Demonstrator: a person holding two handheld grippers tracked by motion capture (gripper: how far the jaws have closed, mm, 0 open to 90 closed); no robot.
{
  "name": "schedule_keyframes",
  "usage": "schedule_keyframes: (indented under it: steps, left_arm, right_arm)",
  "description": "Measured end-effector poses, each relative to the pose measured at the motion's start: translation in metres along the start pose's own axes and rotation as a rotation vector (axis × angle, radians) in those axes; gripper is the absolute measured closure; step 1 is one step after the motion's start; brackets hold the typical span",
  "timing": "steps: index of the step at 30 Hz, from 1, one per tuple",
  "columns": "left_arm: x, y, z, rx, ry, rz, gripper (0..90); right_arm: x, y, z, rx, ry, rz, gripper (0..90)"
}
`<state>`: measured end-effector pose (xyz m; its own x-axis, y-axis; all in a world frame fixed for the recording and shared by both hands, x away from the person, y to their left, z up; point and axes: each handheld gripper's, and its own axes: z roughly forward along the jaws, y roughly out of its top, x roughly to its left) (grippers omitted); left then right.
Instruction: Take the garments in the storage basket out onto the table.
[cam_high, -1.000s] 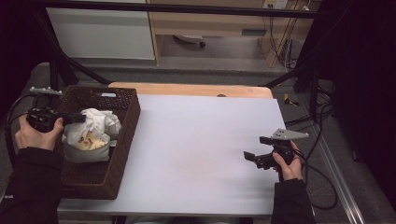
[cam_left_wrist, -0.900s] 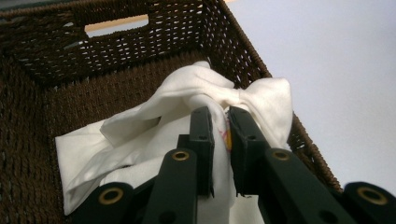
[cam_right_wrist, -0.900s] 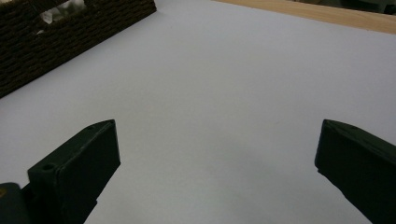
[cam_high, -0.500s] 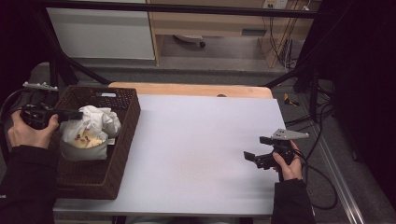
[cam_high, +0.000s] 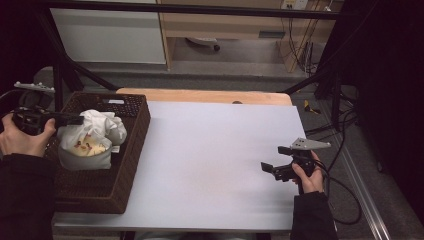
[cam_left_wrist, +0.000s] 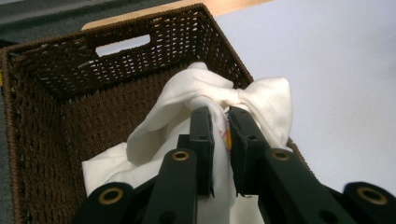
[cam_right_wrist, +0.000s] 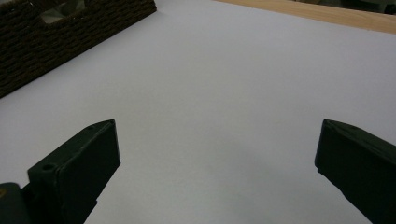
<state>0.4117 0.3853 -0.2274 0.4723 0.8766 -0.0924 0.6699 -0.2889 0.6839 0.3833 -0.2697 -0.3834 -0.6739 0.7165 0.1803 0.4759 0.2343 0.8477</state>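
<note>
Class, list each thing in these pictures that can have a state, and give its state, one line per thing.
Left gripper: shut on the white cloth.
Right gripper: open, holding nothing, over the table.
White cloth: bunched, pinched at its top, inside the basket.
Basket: upright on the table's left edge, open-topped.
Table: bare white top.

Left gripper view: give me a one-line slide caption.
Left claw shut on a fold of white cloth, over the dark wicker basket on the pale table.

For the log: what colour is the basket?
Dark brown wicker basket, clearest in the left gripper view.
</note>
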Motion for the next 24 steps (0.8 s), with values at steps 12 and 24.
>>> schedule_keyframes:
  steps: [12, 24]
  left_arm:
    - [-0.004, 0.008, -0.012, -0.008, -0.007, 0.013, 79.7]
    - [-0.011, 0.019, -0.024, -0.027, -0.027, 0.036, 79.7]
  right_arm:
    - [0.0, 0.0, 0.0, 0.001, -0.001, 0.0, 0.6]
    - [0.0, 0.0, 0.0, 0.0, 0.0, 0.0, 0.6]
